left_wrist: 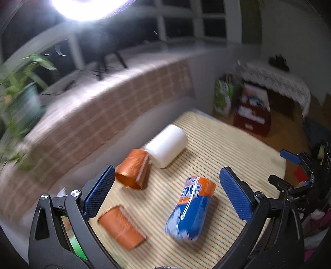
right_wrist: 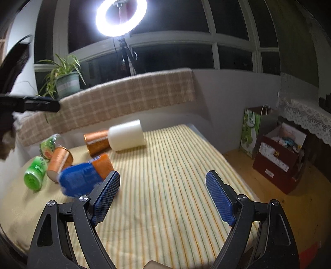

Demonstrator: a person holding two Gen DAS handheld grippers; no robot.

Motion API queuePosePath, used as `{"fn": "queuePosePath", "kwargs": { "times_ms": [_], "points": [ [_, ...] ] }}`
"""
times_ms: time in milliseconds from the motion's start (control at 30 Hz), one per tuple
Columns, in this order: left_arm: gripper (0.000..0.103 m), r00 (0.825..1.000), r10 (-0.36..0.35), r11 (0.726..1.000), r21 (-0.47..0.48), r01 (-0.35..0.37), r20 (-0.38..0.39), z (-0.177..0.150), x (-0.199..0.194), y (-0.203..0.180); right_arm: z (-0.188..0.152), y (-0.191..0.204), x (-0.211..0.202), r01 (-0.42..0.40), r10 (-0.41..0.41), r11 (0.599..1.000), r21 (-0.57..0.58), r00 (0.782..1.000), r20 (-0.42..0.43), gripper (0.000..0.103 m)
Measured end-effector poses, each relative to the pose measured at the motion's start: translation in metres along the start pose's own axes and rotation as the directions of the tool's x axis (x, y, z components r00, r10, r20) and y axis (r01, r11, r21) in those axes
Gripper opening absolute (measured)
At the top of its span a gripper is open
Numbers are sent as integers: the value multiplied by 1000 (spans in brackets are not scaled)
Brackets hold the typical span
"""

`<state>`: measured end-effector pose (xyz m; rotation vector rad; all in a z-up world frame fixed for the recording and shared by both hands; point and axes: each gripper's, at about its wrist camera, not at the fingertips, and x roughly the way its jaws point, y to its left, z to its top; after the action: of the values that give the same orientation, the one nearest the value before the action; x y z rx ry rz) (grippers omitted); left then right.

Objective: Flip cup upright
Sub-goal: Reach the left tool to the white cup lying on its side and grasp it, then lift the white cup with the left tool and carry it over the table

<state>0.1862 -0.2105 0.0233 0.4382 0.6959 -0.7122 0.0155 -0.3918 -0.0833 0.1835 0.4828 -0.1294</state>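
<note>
Several cups lie on their sides on the striped mat (left_wrist: 223, 144). A white cup (left_wrist: 166, 145) lies at the far side, touching an orange cup (left_wrist: 132, 168). A second orange cup (left_wrist: 122, 226) lies near my left finger. A blue and orange cup (left_wrist: 191, 209) lies between my left gripper's fingers. My left gripper (left_wrist: 166, 194) is open and empty above it. My right gripper (right_wrist: 163, 196) is open and empty over bare mat (right_wrist: 165, 161); there the blue cup (right_wrist: 82, 178), the white cup (right_wrist: 127, 135), the orange cups (right_wrist: 96, 142) (right_wrist: 60, 159) and green cups (right_wrist: 36, 171) show.
A plaid-covered ledge (right_wrist: 128, 99) runs behind the mat, with a potted plant (right_wrist: 66, 80) and a ring light (right_wrist: 121, 16). Boxes (right_wrist: 279, 153) and a green bag (right_wrist: 251, 130) stand on the wooden floor to the right. The right gripper shows at the right edge of the left wrist view (left_wrist: 300, 165).
</note>
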Motion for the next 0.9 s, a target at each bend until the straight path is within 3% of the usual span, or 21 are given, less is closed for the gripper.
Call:
{"fn": "queuePosePath", "kwargs": {
  "times_ms": [200, 467, 600, 833, 900],
  "points": [
    [98, 983, -41, 995, 84, 56, -179, 18, 74, -8, -11, -12, 25, -40, 42, 999, 32, 997, -61, 85],
    [97, 953, -27, 979, 182, 86, -301, 44, 154, -13, -15, -34, 48, -24, 33, 996, 88, 994, -101, 85],
    [97, 934, 5, 964, 250, 91, -357, 50, 181, -19, -16, -44, 56, -22, 34, 995, 99, 992, -122, 85],
    [97, 884, 77, 926, 362, 109, -461, 44, 218, -28, -15, -49, 60, -24, 41, 992, 128, 991, -130, 85],
    [97, 880, 111, 908, 407, 100, -463, 41, 223, -30, -14, -50, 62, -25, 43, 991, 134, 990, -137, 85]
  ]
}}
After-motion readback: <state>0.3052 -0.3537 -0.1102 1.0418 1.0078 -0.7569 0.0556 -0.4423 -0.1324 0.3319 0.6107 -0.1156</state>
